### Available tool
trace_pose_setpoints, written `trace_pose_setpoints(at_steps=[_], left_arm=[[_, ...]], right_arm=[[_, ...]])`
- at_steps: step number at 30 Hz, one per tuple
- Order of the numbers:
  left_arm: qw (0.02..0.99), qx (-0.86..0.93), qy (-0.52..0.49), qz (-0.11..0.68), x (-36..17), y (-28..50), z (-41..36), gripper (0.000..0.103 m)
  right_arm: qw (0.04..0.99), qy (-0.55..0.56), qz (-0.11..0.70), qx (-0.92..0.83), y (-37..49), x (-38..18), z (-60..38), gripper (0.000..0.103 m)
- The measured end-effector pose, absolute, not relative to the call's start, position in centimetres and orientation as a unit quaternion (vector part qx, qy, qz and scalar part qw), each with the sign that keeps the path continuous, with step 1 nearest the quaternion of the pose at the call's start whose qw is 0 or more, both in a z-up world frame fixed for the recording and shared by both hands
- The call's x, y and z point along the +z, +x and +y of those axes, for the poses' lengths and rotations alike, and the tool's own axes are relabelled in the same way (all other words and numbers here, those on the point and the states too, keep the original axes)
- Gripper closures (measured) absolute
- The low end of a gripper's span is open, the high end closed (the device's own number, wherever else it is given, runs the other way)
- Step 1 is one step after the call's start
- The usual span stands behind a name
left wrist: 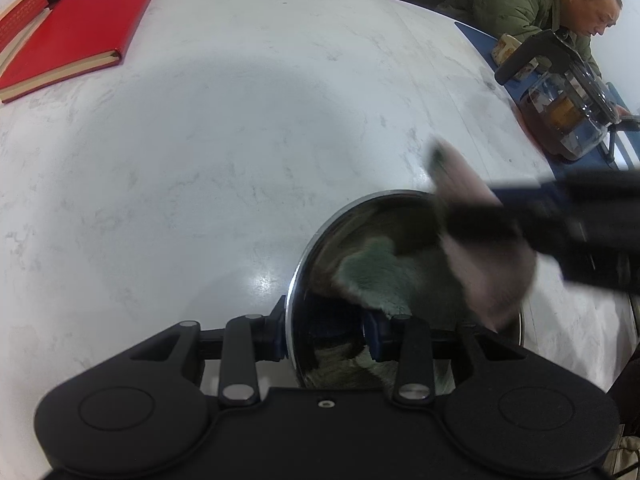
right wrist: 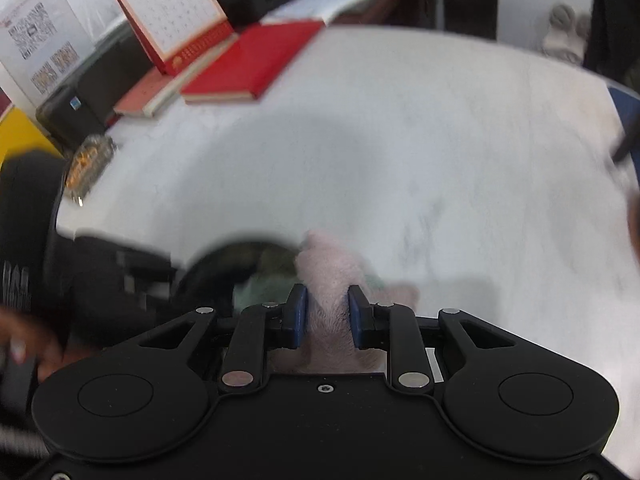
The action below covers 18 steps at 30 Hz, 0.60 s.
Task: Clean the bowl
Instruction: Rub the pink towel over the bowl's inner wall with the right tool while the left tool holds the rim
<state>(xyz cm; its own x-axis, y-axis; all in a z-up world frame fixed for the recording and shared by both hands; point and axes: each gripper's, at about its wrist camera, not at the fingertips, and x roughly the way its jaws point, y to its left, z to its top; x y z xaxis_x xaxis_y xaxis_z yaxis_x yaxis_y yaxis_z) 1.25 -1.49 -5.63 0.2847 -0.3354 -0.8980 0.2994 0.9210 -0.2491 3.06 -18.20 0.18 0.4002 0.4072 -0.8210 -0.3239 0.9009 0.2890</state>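
A shiny steel bowl stands on the white marble table, close in front of my left gripper. That gripper is shut on the bowl's near rim, one blue pad outside the wall and one inside. A fluffy cloth, pink on one side and green on the other, lies inside the bowl. My right gripper comes in from the right, blurred, shut on the cloth. In the right wrist view the pink cloth is pinched between the blue pads of the right gripper, with the bowl just left of it.
A red notebook lies at the table's far left, beside a desk calendar. A glass teapot stands on a blue mat at the far right, where a person in a green jacket sits.
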Motion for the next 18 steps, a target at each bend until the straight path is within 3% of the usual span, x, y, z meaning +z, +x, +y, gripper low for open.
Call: trace_pose_setpoints(at_steps=[8,14,18], left_arm=[[0.803,-0.194,-0.027,0.563,-5.6,1.2,-1.3,0.069],[0.802,-0.194,-0.026,0.564,-5.5,1.3,-1.3,0.069],[0.805,-0.189,-0.04,0.561,-5.6,1.3,-1.0,0.07]], right_arm=[[0.809,0.073,0.55,0.194,-0.4,-0.6,-20.3,0.081],[0.825,0.086,0.52,0.204,3.1,-0.4,-19.2,0.081],[0.813,0.115,0.544,0.172,-0.2,-1.1,-20.7,0.081]])
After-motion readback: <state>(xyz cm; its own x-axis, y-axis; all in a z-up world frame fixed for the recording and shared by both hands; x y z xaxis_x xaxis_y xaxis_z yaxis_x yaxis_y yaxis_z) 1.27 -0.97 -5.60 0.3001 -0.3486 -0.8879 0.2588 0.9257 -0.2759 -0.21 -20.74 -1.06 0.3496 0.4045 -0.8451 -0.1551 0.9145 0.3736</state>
